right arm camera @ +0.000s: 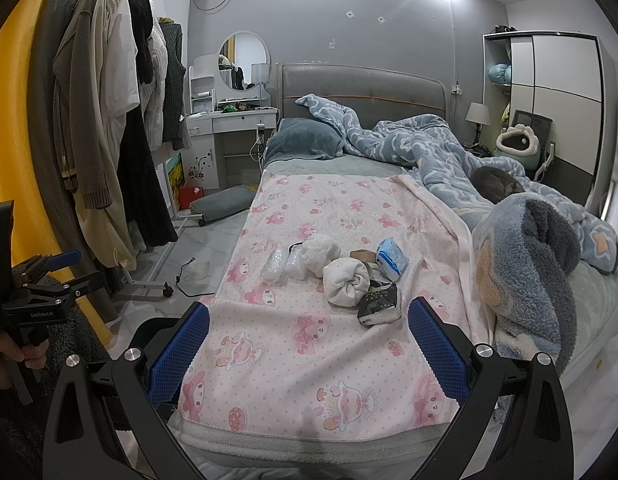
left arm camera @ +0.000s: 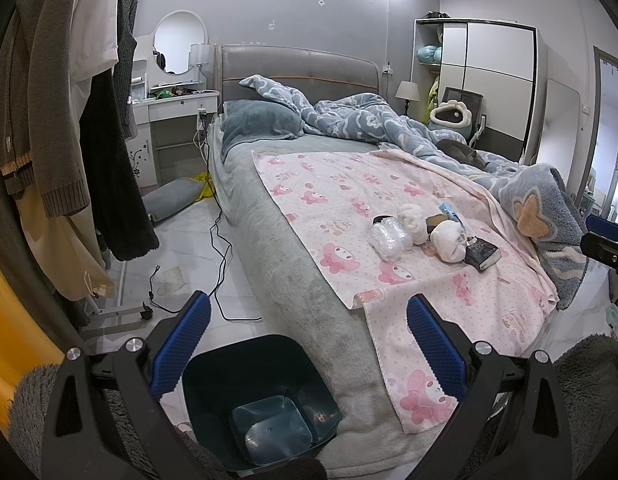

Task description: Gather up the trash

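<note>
A pile of trash lies on the pink patterned sheet (right arm camera: 309, 344) of the bed: crumpled clear plastic (right arm camera: 283, 265) (left arm camera: 390, 238), white crumpled wads (right arm camera: 346, 282) (left arm camera: 449, 241), a blue-white tissue pack (right arm camera: 391, 259) and a black packet (right arm camera: 380, 299) (left arm camera: 483, 255). A dark teal bin (left arm camera: 265, 396) stands on the floor at the bed's foot, right under my left gripper (left arm camera: 307, 344), which is open and empty. My right gripper (right arm camera: 309, 344) is open and empty, hovering over the sheet just short of the pile.
A clothes rack (right arm camera: 117, 132) with hanging garments stands left. Black cables (left arm camera: 219, 248) trail on the floor beside the bed. A rumpled blue duvet (right arm camera: 449, 156) and a grey cat (right arm camera: 495, 184) lie on the bed's right side. A wardrobe (right arm camera: 557, 108) stands at the far right.
</note>
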`<state>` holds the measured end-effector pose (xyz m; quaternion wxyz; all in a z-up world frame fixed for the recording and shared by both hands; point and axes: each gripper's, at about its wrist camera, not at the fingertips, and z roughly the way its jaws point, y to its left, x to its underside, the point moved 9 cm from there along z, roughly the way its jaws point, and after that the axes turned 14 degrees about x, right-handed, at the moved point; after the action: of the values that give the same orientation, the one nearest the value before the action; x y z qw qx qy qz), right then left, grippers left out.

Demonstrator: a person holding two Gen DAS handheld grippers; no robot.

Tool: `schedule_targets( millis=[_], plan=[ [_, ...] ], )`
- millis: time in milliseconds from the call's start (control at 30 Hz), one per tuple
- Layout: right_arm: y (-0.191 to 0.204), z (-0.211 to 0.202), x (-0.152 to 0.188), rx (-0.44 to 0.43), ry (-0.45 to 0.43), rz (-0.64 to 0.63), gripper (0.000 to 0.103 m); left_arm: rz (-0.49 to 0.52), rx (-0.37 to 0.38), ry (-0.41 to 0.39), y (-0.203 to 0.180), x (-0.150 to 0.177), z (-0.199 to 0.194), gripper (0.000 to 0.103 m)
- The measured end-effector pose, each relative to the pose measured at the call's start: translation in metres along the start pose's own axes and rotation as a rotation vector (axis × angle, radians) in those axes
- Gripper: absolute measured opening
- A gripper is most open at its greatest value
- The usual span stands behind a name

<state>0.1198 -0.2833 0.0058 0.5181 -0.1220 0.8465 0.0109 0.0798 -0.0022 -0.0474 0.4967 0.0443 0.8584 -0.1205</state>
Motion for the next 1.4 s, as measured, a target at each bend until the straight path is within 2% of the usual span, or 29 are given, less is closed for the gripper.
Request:
schedule_targets(
  millis=[600,700,967,1167,1300,1400],
  plan=[
    [-0.002,-0.004,0.000,0.001,0.005,-0.005,0.100,-0.006,0.015,0.003,-0.005,0.006,0.002,0.100],
    [-0.002,0.003,0.008,-0.024,0.047,-0.018,0.100,-0.001,0.027,0.008,-0.015,0.011,0.003,0.100],
    [0.018,0.014,0.004,-0.022,0.051,-0.123,0.100,0.005,0.079,0.002,-0.013,-0.005,0.008,0.100],
    [0.009,0.039,-0.008,0.042,0.014,-0.081,0.100,0.010,0.142,0.021,-0.014,-0.012,0.018,0.100],
    [0.002,0.063,-0.011,0.066,0.035,-0.053,0.081,0.052,0.164,0.046,-0.019,-0.017,0.032,0.100],
    [-0.001,0.077,-0.009,0.050,0.045,-0.021,0.081,0.064,0.184,0.063,-0.017,-0.019,0.041,0.099]
  ],
)
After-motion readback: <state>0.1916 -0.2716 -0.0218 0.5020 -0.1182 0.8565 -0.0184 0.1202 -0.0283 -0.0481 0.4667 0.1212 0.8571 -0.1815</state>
